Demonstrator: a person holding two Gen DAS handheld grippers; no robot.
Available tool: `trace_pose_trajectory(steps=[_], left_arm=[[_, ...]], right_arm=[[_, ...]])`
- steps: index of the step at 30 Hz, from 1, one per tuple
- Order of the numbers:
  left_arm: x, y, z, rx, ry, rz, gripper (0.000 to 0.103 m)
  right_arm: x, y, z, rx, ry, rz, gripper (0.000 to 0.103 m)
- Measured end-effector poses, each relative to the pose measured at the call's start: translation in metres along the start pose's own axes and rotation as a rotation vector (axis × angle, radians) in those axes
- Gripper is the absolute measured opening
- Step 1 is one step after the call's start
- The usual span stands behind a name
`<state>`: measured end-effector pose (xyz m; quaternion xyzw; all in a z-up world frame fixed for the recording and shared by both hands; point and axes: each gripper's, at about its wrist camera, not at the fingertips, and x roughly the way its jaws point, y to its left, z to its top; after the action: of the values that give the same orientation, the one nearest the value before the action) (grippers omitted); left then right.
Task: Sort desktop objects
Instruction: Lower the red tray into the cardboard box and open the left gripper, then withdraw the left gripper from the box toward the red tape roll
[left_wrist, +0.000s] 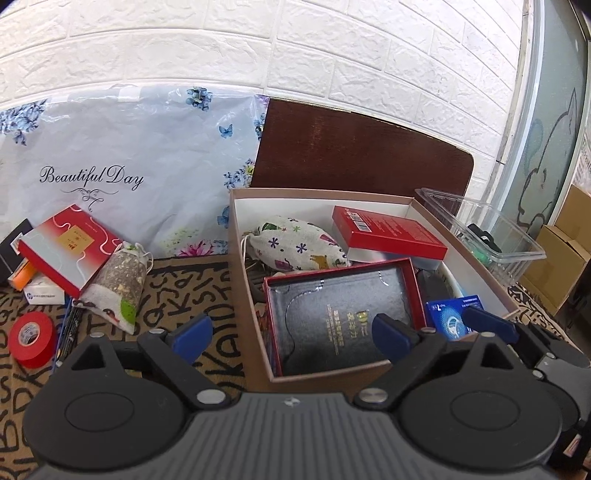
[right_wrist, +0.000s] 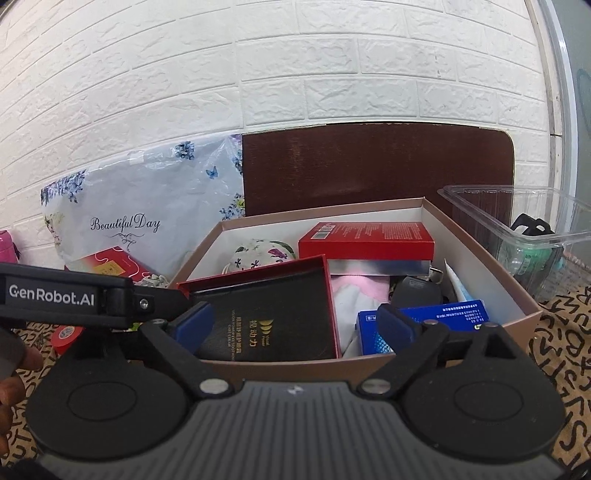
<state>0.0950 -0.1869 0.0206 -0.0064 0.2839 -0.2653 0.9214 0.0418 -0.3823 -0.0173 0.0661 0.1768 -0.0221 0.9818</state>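
**Desk editor:** Two grippers, one box – what does the frame give us?

**Photographer:** Both hover at the near edge of the open cardboard box (left_wrist: 243, 221). The left gripper (left_wrist: 291, 332) has its blue pads spread wide with nothing between them, poised over the box's near left corner. The right gripper (right_wrist: 293, 326) is likewise spread wide and empty, its fingers above the box's near wall.

**Desk editor:** And inside the box?

**Photographer:** Nearest the front wall lies a shallow red tray (right_wrist: 258, 314) holding a dark booklet with gold lettering. Behind it, toward the back wall, a red carton (right_wrist: 365, 240) rests on a silver one. A printed cloth pouch (left_wrist: 295, 243) sits at the back left. A blue packet (right_wrist: 443, 317) lies in the front right corner, with a dark grey object just behind it that I cannot identify.

**Desk editor:** Anything outside the box?

**Photographer:** Left of it, on the lettered tablecloth (left_wrist: 192, 284), a second cloth sachet (left_wrist: 118, 284) leans against a red-and-white carton (left_wrist: 62, 247). Further left of the box lie a roll of red tape (left_wrist: 31, 339) and a small white carton beside an orange one. Right of the box stands a clear plastic tub (right_wrist: 517, 221) with something green and black in it. Behind the box, a brown board and a flowered plastic bag (left_wrist: 129, 147) lean on the white brick wall. Fingers of a hand (right_wrist: 14, 369) show at the edge of the right wrist view, left of the box
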Motion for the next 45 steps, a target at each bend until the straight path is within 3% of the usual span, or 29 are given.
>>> trace_pose_trajectory(steps=[13, 20, 33, 45], left_arm=[[-0.026, 0.004, -0.019, -0.03, 0.017, 0.023, 0.097], [-0.054, 0.025, -0.04, -0.105, 0.007, 0.04, 0.097], [-0.102, 0.117, -0.084, -0.269, 0.003, 0.134, 0.097], [-0.09, 0.202, -0.085, -0.362, 0.017, 0.194, 0.096]], right_arm=[[-0.031, 0.022, -0.007, -0.048, 0.002, 0.008, 0.094], [-0.047, 0.045, -0.014, -0.085, 0.003, 0.036, 0.098], [-0.046, 0.136, -0.039, -0.175, 0.056, 0.238, 0.098], [-0.014, 0.206, -0.056, -0.262, 0.146, 0.336, 0.097]])
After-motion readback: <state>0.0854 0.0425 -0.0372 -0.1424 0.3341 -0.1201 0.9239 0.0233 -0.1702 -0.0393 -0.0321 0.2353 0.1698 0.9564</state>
